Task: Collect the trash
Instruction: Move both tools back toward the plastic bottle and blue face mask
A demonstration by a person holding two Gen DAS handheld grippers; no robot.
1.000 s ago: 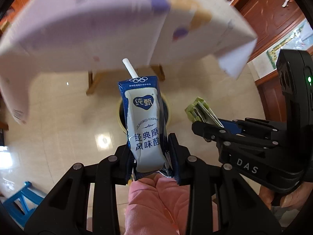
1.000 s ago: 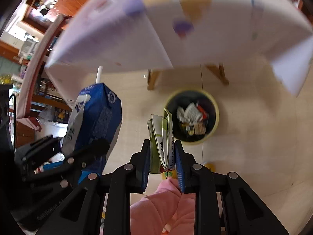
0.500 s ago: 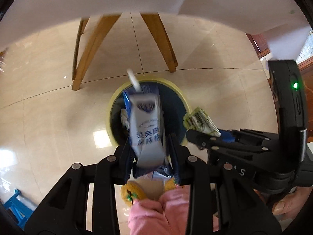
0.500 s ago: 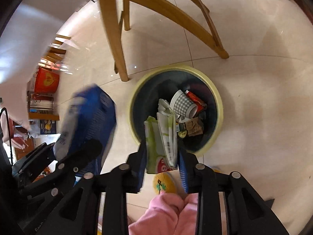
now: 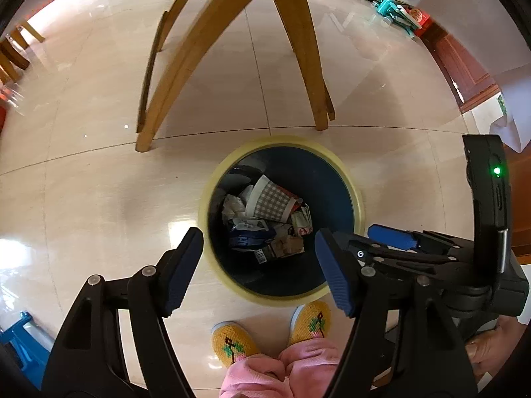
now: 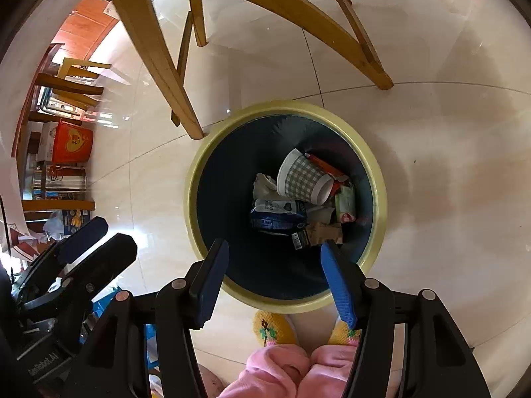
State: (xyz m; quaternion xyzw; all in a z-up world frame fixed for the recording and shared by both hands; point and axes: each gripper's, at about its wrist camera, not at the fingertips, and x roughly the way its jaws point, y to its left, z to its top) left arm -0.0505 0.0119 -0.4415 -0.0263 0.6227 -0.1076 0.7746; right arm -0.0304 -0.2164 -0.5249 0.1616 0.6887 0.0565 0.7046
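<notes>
The blue and white yogurt carton [image 6: 277, 217] lies on its side inside the trash bin [image 6: 199, 162], among other rubbish. Just beside it, a checked paper cup [image 6: 303, 179] rests tilted on the pile, and a green folded packet [image 6: 345, 204] lies at the right of the cup. The same carton [image 5: 249, 232] and cup [image 5: 272, 200] appear in the left wrist view too. The bin [image 5: 356, 195] has a pale yellow rim and a dark liner, and it stands on the shiny tiled floor [image 5: 83, 182], near the wooden legs of a chair [image 5: 186, 49].

The left hand-held gripper [image 5: 259, 265] hangs above the near edge of the bin with its blue pads wide apart and nothing between them. The right hand-held gripper [image 6: 275, 278] is also spread wide and holds nothing. Both point down into the bin, side by side.

Below the bin, two yellow knitted slippers [image 5: 232, 341] and pink trouser legs [image 6: 288, 371] of the person are seen.
</notes>
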